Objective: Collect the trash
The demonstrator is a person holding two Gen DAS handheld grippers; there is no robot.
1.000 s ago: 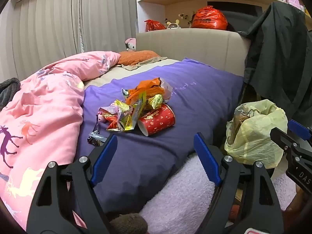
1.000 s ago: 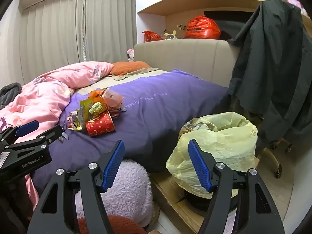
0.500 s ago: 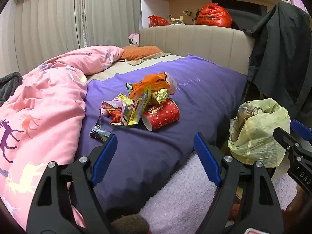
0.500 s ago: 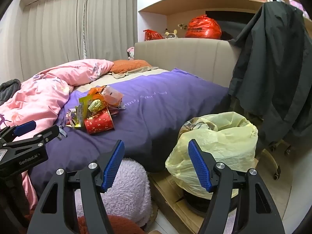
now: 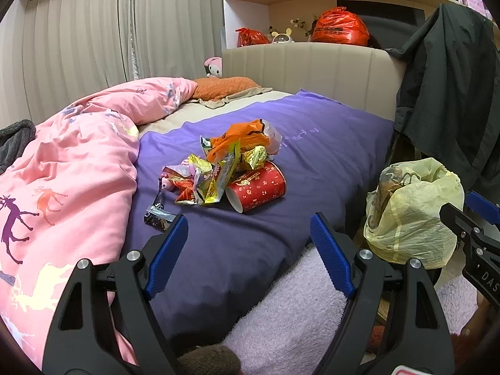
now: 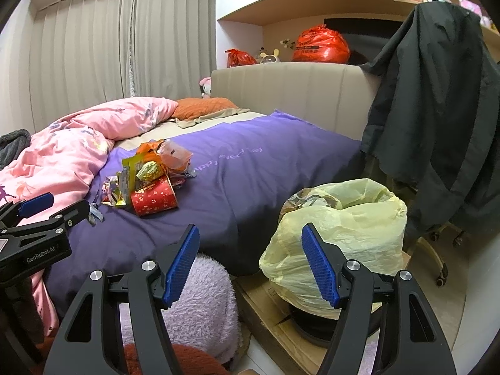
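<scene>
1. Purple bedspread (image 5: 312, 162) fills more of our left wrist view than 1 second ago; the trash pile (image 5: 225, 168) sits higher and larger there, so our left gripper (image 5: 248, 250) has drawn closer to it; in the right wrist view the pile (image 6: 147, 178) has shifted only slightly.
2. Both tongs are spread wide with nothing between the blue pads; our right gripper (image 6: 250, 262) hangs over the gap between the bed edge and the yellow bag (image 6: 343, 234).
3. The pile lies mid-bed, apart from the pink duvet (image 5: 62, 172) to its left; bare purple cloth lies between it and our left gripper; a small dark wrapper (image 5: 157, 215) lies just beyond the left pad, near the duvet's edge.
4. A red paper cup (image 5: 259, 189) lies on its side at the pile's near edge, mouth toward us; we cannot tell what is inside.
5. The yellow bag stands open beside the bed, already holding crumpled printed packaging; a fluffy lilac cushion (image 6: 200, 293) sits against the bed's near corner.
</scene>
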